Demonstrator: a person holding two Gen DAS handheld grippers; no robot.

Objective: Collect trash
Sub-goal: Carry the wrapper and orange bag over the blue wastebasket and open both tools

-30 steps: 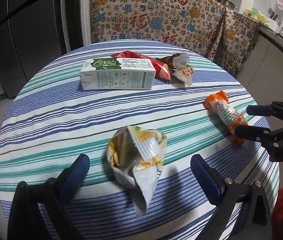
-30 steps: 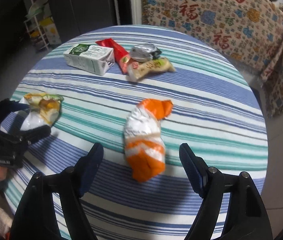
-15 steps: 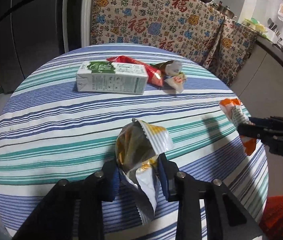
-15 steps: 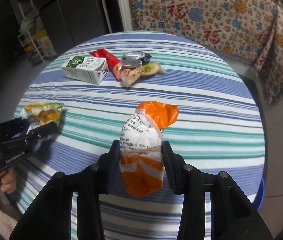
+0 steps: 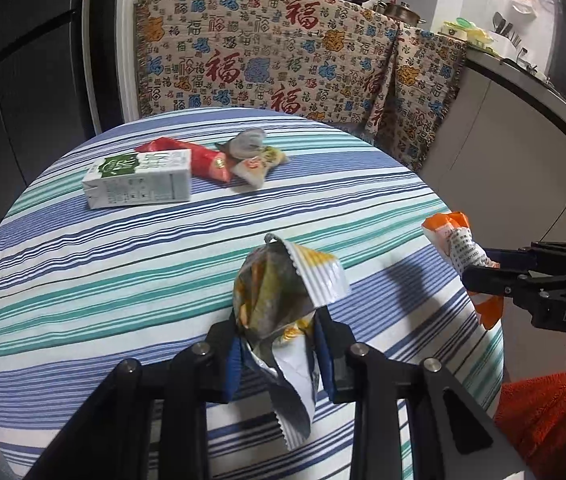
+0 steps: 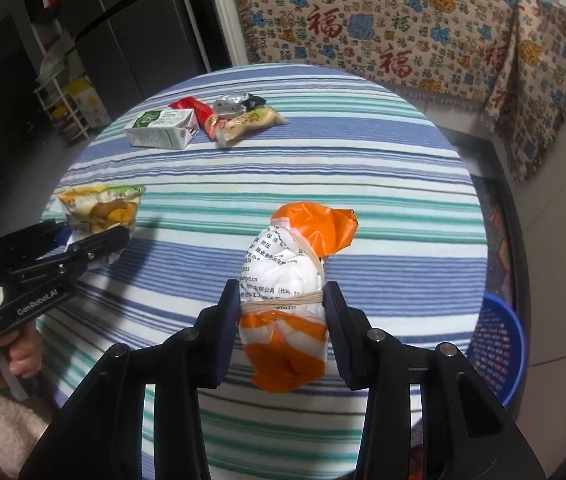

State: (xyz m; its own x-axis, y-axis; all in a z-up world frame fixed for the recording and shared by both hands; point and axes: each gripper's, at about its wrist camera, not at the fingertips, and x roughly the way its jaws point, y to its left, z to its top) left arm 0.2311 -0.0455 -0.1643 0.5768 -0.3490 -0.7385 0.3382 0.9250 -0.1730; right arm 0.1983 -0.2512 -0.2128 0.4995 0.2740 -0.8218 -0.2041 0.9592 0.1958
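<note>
My left gripper (image 5: 279, 344) is shut on a crumpled yellow and silver snack wrapper (image 5: 283, 288), held just above the striped tablecloth (image 5: 83, 272). In the right wrist view that wrapper (image 6: 99, 204) shows at the left, pinched by the left gripper (image 6: 95, 236). A white and orange packet (image 6: 295, 264) bound with a rubber band sits between the pads of my right gripper (image 6: 283, 312), which is shut on it. The left wrist view shows this packet (image 5: 455, 240) and the right gripper (image 5: 479, 270) at the table's right edge.
At the far side of the round table lie a green and white milk carton (image 5: 139, 180), a red wrapper (image 5: 203, 160), a silver wrapper (image 5: 249, 142) and a beige packet (image 5: 257, 166). A blue basket (image 6: 495, 348) stands on the floor at the right. A patterned cloth (image 5: 283, 64) hangs behind.
Both grippers were open around their trash a second ago. Each has since shut on its piece and drawn it up and back off the tablecloth.
</note>
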